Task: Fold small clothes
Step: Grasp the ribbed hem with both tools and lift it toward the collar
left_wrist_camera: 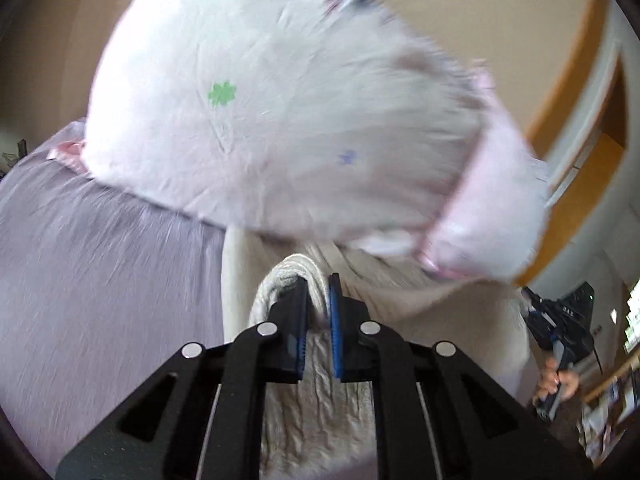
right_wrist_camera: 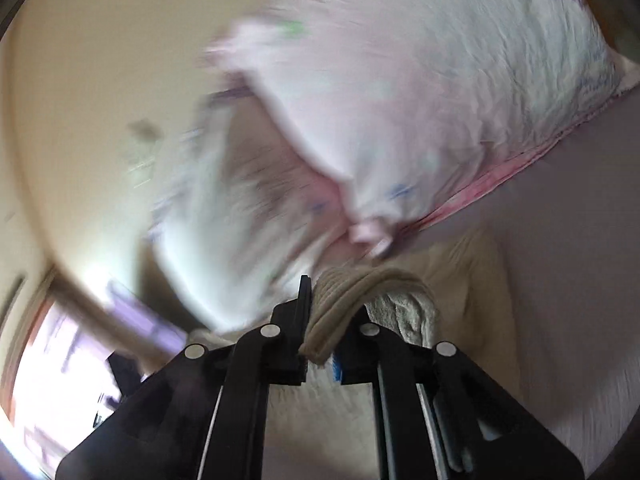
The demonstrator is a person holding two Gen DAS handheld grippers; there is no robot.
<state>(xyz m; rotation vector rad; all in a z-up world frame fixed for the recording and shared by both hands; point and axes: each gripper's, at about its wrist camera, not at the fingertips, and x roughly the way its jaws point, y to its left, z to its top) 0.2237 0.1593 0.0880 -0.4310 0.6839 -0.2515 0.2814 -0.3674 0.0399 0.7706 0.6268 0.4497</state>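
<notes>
While both cameras were badly motion-blurred, the left gripper (left_wrist_camera: 319, 294) sat at lower centre of the left wrist view, its jaws pinched on a rolled edge of a cream knit garment (left_wrist_camera: 316, 392), ribbed fabric running down between the black fingers (left_wrist_camera: 296, 320) toward the bottom of the frame. Above it a white pillow (left_wrist_camera: 280, 120) with small green and blue prints and a pink trim filled the upper middle of the frame, lying on a pale lilac sheet (left_wrist_camera: 100, 280) that took up the left side. At far right of that view a hand (left_wrist_camera: 560, 380) held a dark device (left_wrist_camera: 564, 320), small and hard to make out. In the right wrist view the right gripper (right_wrist_camera: 324, 300) was at lower centre, clamped on a bunched ribbed hem of the cream knit garment (right_wrist_camera: 340, 308), the cloth draped over the right finger with more of it bunched just beyond. The white pillow (right_wrist_camera: 440, 100) was smeared across the upper right of the frame, its pink trim touching the pale lilac sheet (right_wrist_camera: 580, 260) at right. Beige wall (right_wrist_camera: 100, 100) filled the upper left; the lower left was too blurred to tell.
</notes>
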